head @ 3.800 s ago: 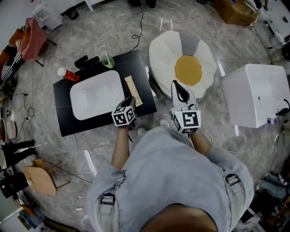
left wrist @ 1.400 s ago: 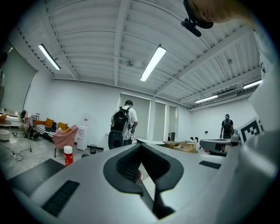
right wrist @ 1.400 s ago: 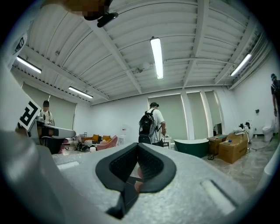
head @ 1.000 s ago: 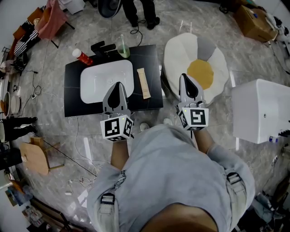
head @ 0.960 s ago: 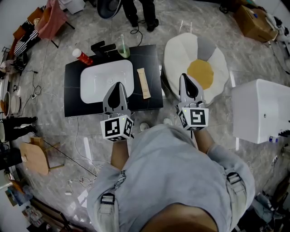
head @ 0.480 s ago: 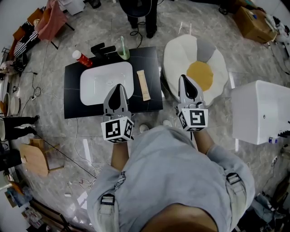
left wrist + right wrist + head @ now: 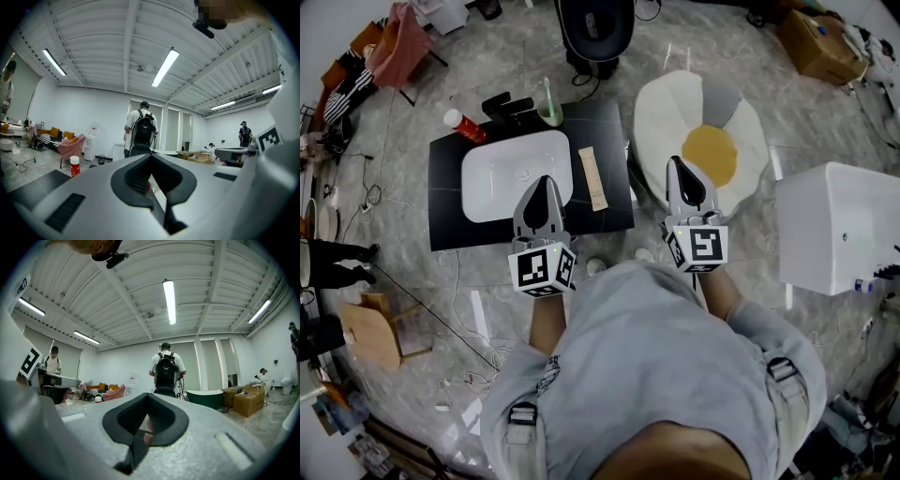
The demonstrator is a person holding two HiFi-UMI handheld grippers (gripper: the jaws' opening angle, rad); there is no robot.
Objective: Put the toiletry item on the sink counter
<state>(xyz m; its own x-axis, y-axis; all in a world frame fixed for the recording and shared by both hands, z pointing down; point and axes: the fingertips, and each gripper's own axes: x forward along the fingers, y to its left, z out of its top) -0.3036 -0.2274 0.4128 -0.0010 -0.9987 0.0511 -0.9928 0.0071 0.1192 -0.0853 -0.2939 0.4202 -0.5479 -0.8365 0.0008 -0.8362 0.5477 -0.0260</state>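
Note:
A flat tan toiletry item (image 7: 592, 178) lies on the black sink counter (image 7: 445, 211), just right of the white basin (image 7: 514, 174). My left gripper (image 7: 543, 182) hovers over the counter's front edge, left of the item and apart from it, shut with nothing in it. My right gripper (image 7: 679, 165) is held off the counter's right side, over the cushion's edge, also shut and empty. In the left gripper view the left gripper (image 7: 151, 156) points level across the room; the right gripper (image 7: 147, 397) does the same in its own view.
A red bottle (image 7: 461, 125), a black faucet (image 7: 511, 106) and a green cup with a toothbrush (image 7: 548, 111) stand at the counter's back. An egg-shaped cushion (image 7: 703, 141) lies to the right, a white box (image 7: 839, 225) beyond it. A person with a backpack (image 7: 595, 28) stands behind the counter.
Some seconds ago my left gripper was low beside the tan item; it now points forward over the counter's front. In the last second the person with the backpack has come nearer.

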